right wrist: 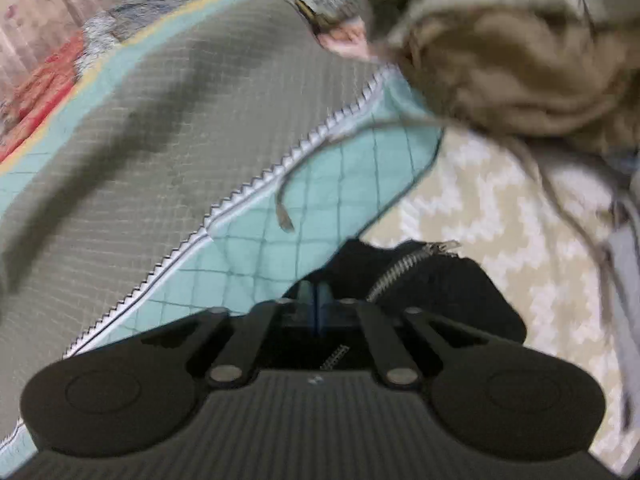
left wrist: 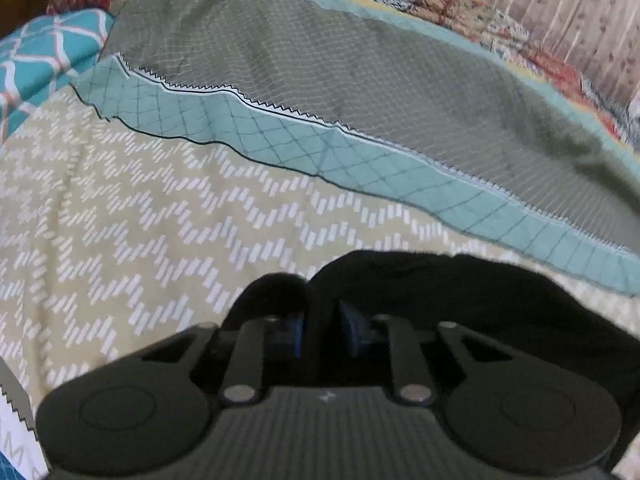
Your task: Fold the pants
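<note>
The black pants point(left wrist: 460, 292) bunch up right in front of my left gripper point(left wrist: 322, 328), whose blue pads point(left wrist: 352, 330) are shut on a fold of the black cloth above the bed. In the right wrist view the black pants point(right wrist: 424, 280) show a silver zipper point(right wrist: 404, 266). My right gripper point(right wrist: 316, 300) has its blue pads pressed together on the pants' edge near the zipper. Most of the pants hang out of sight below both grippers.
The bed has a beige zigzag-patterned cover point(left wrist: 160, 220), a teal quilted band point(left wrist: 320, 152) and a grey gridded section point(left wrist: 340, 64). A heap of tan and grey clothes point(right wrist: 520, 64) with a loose drawstring point(right wrist: 284, 208) lies at the right. A curtain point(left wrist: 580, 20) hangs behind.
</note>
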`<control>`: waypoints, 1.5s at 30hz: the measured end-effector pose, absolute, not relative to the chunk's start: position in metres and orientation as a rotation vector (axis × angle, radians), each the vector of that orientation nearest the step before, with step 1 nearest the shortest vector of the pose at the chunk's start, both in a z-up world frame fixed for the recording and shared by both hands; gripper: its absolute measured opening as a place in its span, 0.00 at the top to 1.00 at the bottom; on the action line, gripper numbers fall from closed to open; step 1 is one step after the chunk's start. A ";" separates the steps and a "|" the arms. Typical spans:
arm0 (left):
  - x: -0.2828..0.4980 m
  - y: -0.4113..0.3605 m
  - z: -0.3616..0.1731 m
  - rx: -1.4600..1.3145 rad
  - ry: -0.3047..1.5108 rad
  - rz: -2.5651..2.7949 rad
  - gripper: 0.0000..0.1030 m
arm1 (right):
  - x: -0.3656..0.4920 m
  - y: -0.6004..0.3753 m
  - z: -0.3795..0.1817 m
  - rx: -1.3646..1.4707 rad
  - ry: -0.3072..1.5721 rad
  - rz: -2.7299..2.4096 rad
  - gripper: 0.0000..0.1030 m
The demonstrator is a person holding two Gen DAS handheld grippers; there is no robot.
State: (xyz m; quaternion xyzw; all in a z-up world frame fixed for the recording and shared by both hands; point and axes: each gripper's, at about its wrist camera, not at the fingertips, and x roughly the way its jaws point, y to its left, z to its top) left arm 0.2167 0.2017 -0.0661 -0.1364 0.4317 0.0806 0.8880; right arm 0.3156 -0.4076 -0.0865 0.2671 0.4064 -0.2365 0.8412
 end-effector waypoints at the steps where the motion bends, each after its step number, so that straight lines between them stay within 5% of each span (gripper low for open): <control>1: 0.218 0.204 -0.063 -0.293 0.896 0.172 0.84 | 0.302 -0.413 -0.073 0.590 0.801 -0.472 0.97; 7: 0.200 0.217 -0.047 -0.367 0.831 0.153 0.85 | 0.168 -0.467 -0.019 0.725 0.575 -0.330 0.97; 16: 0.189 0.226 -0.048 -0.372 0.861 0.149 0.84 | 0.028 -0.520 -0.075 0.677 0.708 -0.641 0.92; 18: 0.192 0.222 -0.045 -0.358 0.857 0.153 0.84 | 0.035 -0.511 -0.063 0.647 0.677 -0.604 0.86; 20: 0.194 0.220 -0.043 -0.359 0.852 0.157 0.84 | 0.061 -0.494 -0.052 0.551 0.661 -0.541 0.58; 22: 0.196 0.217 -0.043 -0.355 0.854 0.166 0.84 | 0.092 -0.479 -0.048 0.507 0.668 -0.446 0.44; 25: 0.198 0.214 -0.044 -0.337 0.863 0.180 0.84 | 0.142 -0.468 -0.065 0.403 0.755 -0.422 0.39; 27: 0.198 0.214 -0.044 -0.331 0.861 0.186 0.84 | 0.171 -0.466 -0.095 0.358 0.898 -0.428 0.49; 29: 0.196 0.216 -0.040 -0.327 0.847 0.193 0.85 | 0.183 -0.466 -0.107 0.361 0.944 -0.409 0.91; 30: 0.195 0.218 -0.035 -0.320 0.828 0.199 0.86 | 0.182 -0.468 -0.097 0.379 0.891 -0.423 0.95; 34: 0.200 0.233 -0.017 -0.373 0.764 0.228 0.86 | 0.185 -0.500 -0.042 0.537 0.596 -0.507 0.98; 39: 0.221 0.241 -0.026 -0.443 0.784 0.265 0.86 | 0.227 -0.514 -0.022 0.500 0.558 -0.562 0.97; 42: 0.225 0.236 -0.042 -0.416 0.830 0.274 0.86 | 0.239 -0.513 -0.035 0.496 0.665 -0.412 0.88; 44: 0.223 0.234 -0.047 -0.397 0.838 0.271 0.86 | 0.232 -0.503 -0.047 0.465 0.789 -0.295 0.52; 45: 0.221 0.234 -0.049 -0.397 0.842 0.268 0.86 | 0.226 -0.498 -0.054 0.426 0.836 -0.271 0.46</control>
